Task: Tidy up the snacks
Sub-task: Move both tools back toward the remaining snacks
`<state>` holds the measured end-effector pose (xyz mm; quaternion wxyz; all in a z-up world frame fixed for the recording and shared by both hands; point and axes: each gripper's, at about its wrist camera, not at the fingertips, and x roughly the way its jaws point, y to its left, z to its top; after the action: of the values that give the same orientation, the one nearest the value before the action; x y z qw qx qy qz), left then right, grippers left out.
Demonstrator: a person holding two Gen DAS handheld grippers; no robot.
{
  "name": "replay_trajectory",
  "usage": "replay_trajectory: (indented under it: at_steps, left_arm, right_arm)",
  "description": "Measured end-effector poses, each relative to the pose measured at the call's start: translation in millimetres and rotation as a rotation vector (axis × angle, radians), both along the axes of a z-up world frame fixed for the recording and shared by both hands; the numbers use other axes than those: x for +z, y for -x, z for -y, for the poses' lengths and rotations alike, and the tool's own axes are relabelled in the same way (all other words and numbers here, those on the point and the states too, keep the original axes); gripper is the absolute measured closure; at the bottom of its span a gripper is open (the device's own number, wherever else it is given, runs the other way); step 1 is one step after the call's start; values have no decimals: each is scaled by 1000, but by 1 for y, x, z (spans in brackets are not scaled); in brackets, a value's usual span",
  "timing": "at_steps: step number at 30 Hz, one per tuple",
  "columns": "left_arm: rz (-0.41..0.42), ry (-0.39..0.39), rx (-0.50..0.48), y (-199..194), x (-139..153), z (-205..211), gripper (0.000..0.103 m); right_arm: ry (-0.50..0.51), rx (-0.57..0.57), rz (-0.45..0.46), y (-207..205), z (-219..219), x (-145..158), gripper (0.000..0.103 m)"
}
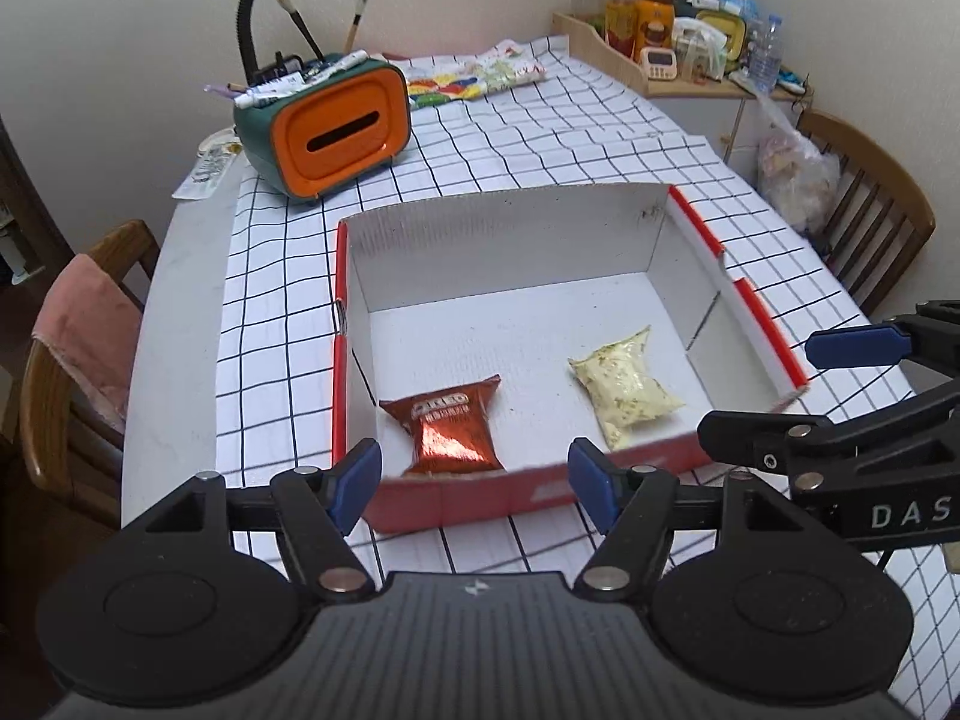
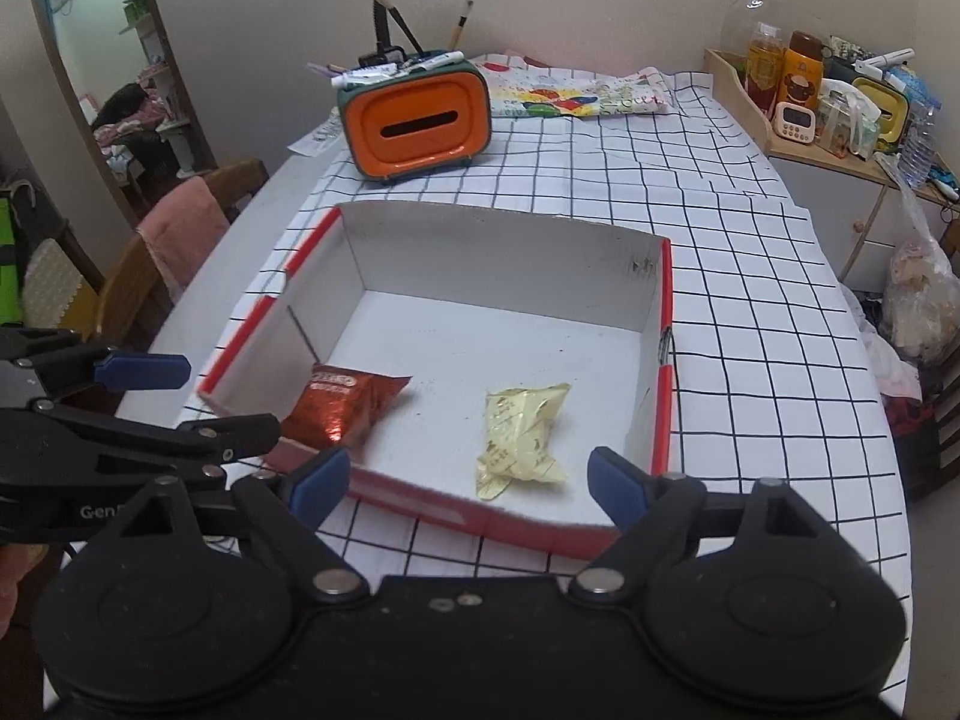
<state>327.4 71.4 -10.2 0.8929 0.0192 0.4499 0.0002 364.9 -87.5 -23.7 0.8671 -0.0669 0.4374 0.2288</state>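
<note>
- Shallow red cardboard box with white inside sits on the checked tablecloth.
- Only the right view catches a doorway.
- 2 snacks lie inside the box: red foil packet, pale yellow packet.
- Left gripper and right gripper both gape wide, holding nothing.

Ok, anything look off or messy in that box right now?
Nothing spilled. The red packet and yellow packet lie loose and askew on the floor of the box, apart. The box's inner walls carry dark scuffs near one far corner.

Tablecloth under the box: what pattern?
White with a black grid; the tablecloth shows best in the right wrist view.
</note>
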Motion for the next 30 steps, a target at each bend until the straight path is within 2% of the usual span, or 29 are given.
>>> replay_trajectory:
  at_steps: [5, 16, 23, 28, 30]
  left_arm:
    - [31, 21, 23, 27, 11, 5, 26]
    - [71, 53, 62, 88, 27, 14, 22]
    - [123, 33, 124, 130, 30, 21, 21]
    - [174, 93, 158, 160, 29, 24, 8]
    - [186, 100, 175, 169, 25, 26, 6]
  right_arm:
    - [-42, 9, 12, 20, 11, 10, 8]
    - [-110, 54, 41, 73, 36, 22, 1]
    - [-162, 89, 52, 107, 57, 25, 0]
    - [-150, 121, 50, 131, 70, 17, 0]
    - [-135, 135, 51, 140, 75, 11, 0]
